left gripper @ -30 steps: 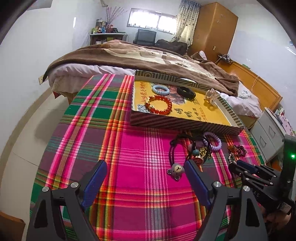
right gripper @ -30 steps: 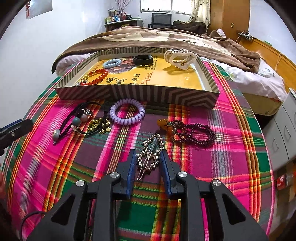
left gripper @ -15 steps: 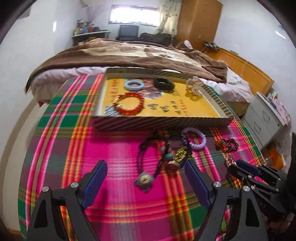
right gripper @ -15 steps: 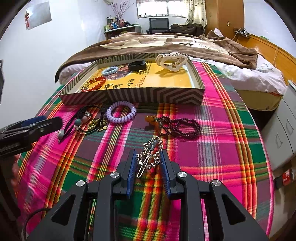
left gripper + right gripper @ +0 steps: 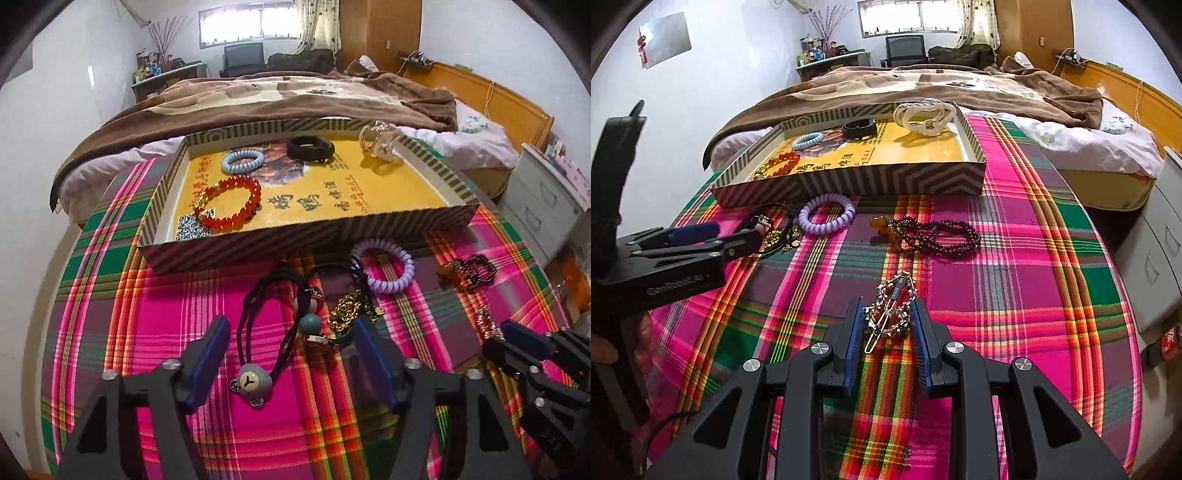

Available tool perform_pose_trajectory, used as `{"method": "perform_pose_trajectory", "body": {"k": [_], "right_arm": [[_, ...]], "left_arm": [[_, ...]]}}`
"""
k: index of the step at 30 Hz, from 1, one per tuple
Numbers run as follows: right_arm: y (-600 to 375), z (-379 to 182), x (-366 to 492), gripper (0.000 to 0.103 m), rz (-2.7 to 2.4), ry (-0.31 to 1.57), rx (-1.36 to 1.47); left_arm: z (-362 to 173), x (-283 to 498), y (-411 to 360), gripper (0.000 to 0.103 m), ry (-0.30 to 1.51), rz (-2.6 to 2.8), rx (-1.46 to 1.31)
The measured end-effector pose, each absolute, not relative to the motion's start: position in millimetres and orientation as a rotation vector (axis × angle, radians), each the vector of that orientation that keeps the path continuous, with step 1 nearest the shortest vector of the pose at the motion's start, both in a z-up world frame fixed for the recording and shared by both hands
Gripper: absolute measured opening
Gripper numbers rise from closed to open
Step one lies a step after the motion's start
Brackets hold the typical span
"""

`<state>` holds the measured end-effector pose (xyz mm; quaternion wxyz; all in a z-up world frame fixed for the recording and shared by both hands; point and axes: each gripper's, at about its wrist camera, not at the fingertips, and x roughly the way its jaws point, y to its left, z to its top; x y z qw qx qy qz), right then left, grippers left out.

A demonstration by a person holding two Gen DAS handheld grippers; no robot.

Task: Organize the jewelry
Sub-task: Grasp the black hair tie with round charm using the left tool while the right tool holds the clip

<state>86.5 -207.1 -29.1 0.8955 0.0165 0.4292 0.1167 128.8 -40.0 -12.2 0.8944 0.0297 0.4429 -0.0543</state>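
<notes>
A shallow striped box (image 5: 314, 230) (image 5: 849, 182) holds a red bead bracelet (image 5: 229, 203), a blue coil tie (image 5: 242, 161), a black band (image 5: 310, 147) and a clear clip (image 5: 380, 142). In front of it lie a black cord with a bear charm (image 5: 255, 382), a gold chain (image 5: 345, 310), a purple coil tie (image 5: 382, 266) (image 5: 827, 214) and a dark bead bracelet (image 5: 938, 234). My left gripper (image 5: 291, 354) is open around the black cord tangle. My right gripper (image 5: 886, 328) is shut on a beaded hair clip (image 5: 892, 310), lifted slightly off the cloth.
The table carries a pink and green plaid cloth (image 5: 1015, 295). A bed with a brown blanket (image 5: 295, 96) stands just behind the table. A grey drawer unit (image 5: 546, 206) stands at the right. The left gripper body shows at the left in the right wrist view (image 5: 665, 254).
My left gripper has moved right and forward, so the black cord and bear charm now lie between its fingers. My right gripper has lifted and drawn back with the hair clip.
</notes>
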Motion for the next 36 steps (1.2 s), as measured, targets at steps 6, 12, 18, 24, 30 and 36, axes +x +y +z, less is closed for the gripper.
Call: {"method": "perform_pose_trajectory", "body": {"k": [6, 12, 18, 24, 30, 36], "right_arm": [[-210, -29, 85, 0.027, 0.247, 0.886, 0.047], [-210, -27, 84, 0.026, 0.254, 0.882, 0.045], [-209, -27, 82, 0.026, 0.254, 0.880, 0.044], [-208, -26, 81, 0.026, 0.254, 0.877, 0.042], [-208, -26, 78, 0.027, 0.254, 0.875, 0.045], [-210, -25, 78, 0.027, 0.256, 0.870, 0.052]], "left_arm": [[-20, 131, -45, 0.045, 0.937, -0.096, 0.101], [-15, 127, -44, 0.018, 0.923, -0.099, 0.099], [-1, 118, -39, 0.010, 0.887, -0.117, 0.065], [5, 109, -35, 0.010, 0.879, -0.146, 0.045], [1, 101, -28, 0.010, 0.883, -0.159, 0.022], [-10, 103, -12, 0.034, 0.919, -0.124, 0.011]]}}
